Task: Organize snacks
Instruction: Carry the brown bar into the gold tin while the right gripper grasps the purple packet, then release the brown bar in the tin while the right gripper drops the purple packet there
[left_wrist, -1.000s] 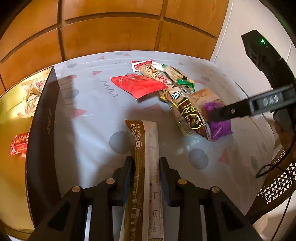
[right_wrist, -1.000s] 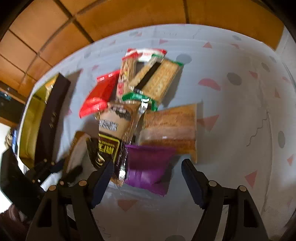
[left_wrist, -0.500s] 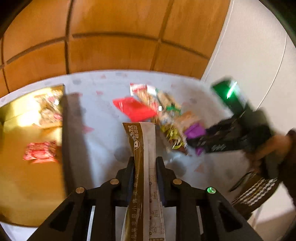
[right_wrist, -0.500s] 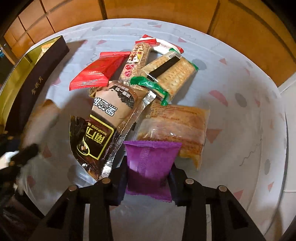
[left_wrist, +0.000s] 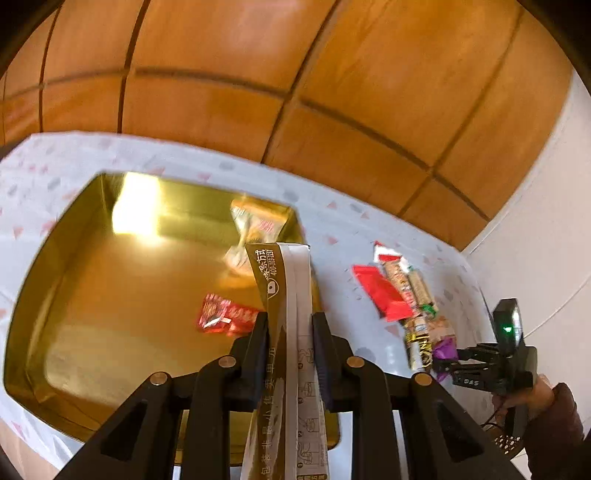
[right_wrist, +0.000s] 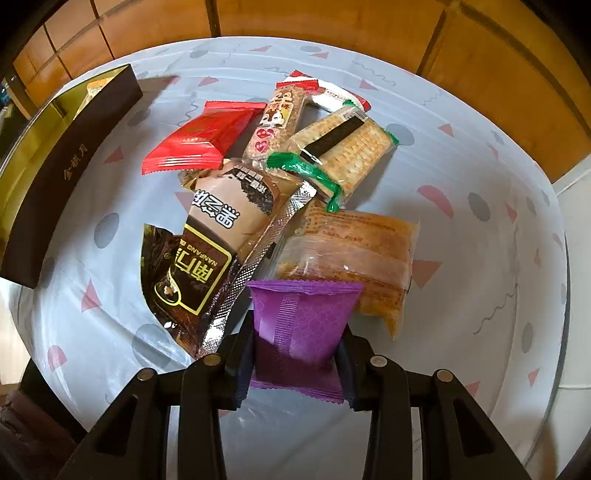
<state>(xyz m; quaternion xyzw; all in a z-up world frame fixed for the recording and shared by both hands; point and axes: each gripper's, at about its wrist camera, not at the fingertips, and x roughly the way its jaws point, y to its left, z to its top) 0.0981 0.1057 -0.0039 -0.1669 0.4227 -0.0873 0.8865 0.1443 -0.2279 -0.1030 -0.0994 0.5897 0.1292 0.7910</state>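
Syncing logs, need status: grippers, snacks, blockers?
Left gripper shut on brown-white sachet, above gold box. Right gripper shut on purple packet. Nothing blocking.

Long brown-white packet (left_wrist: 291, 332) runs off bottom edge, hides part of gold tray (left_wrist: 110, 295). Snack at tray's far corner (left_wrist: 255, 229) blurred, can't ID. Purple packet (right_wrist: 303, 325) sides covered by right tongs (right_wrist: 295, 365).

Home dining spot (patterned tablecloth (right_wrist: 480, 155), wood-panelled wall (left_wrist: 258, 92))

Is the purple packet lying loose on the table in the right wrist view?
No, the right gripper is shut on the purple packet.
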